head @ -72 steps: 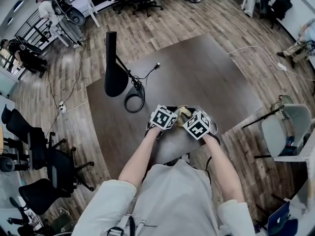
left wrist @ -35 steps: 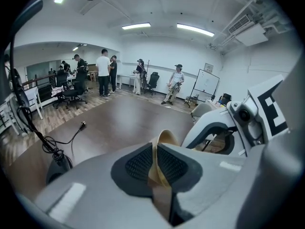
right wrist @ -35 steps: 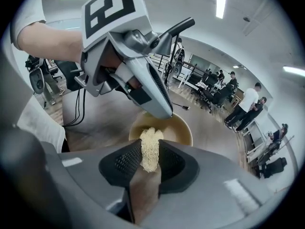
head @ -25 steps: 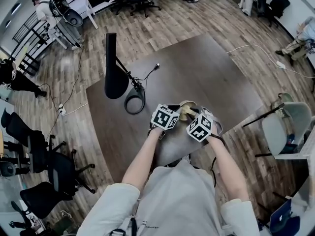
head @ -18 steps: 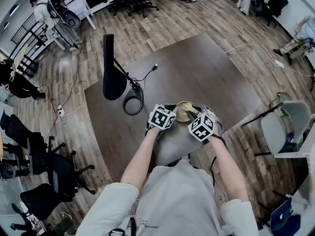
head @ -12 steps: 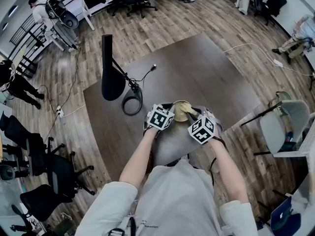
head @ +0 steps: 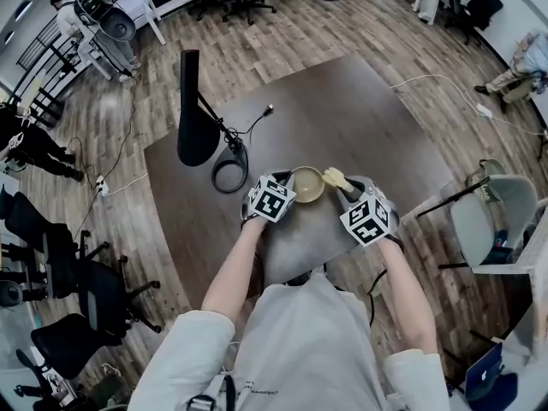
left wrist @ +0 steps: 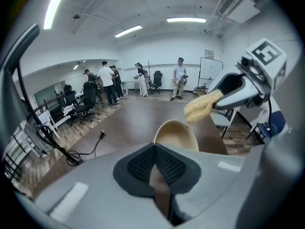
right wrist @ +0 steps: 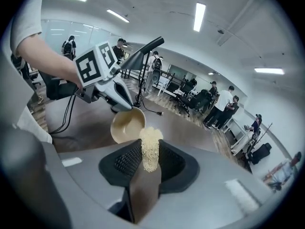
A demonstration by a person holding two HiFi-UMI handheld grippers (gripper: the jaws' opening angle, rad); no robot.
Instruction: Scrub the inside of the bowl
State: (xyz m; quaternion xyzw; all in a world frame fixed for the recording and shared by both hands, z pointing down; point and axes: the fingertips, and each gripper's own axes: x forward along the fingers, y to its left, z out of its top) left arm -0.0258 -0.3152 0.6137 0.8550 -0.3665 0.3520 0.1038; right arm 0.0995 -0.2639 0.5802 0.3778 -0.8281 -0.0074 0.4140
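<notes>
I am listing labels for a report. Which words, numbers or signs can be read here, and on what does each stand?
None can be read.
Square marker patterns, no letters: cube on left claw, cube on right claw.
No print: bowl, sponge.
Too small to read: whiteboard, wall sign.

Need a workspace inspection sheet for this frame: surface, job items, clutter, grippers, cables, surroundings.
Surface: dark brown table.
Job's things: tan bowl, nothing seen inside; yellow scrubber outside it, near the rim.
Clutter: black desk lamp on the table.
Grippers: left gripper shut on the bowl rim; right gripper shut on the scrubber.
Cables: lamp cord, plug loose on the table; white cable on the floor.
Surroundings: office chairs, people standing.
</notes>
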